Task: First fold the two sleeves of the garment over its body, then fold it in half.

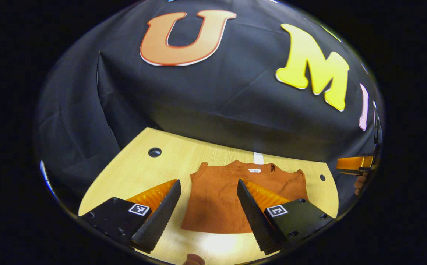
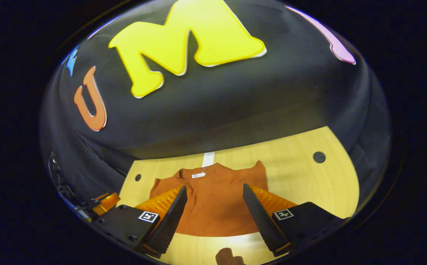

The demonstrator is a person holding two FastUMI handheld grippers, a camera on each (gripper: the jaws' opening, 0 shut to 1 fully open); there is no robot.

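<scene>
Both the left gripper (image 1: 208, 206) and right gripper (image 2: 215, 208) hover with jaws spread, nothing pinched, just short of the rust-orange garment (image 1: 221, 195) — flat on the wooden table (image 1: 140, 173), sleeves seemingly folded in, collar farthest. A tidy halving would want even, matched grips.
</scene>
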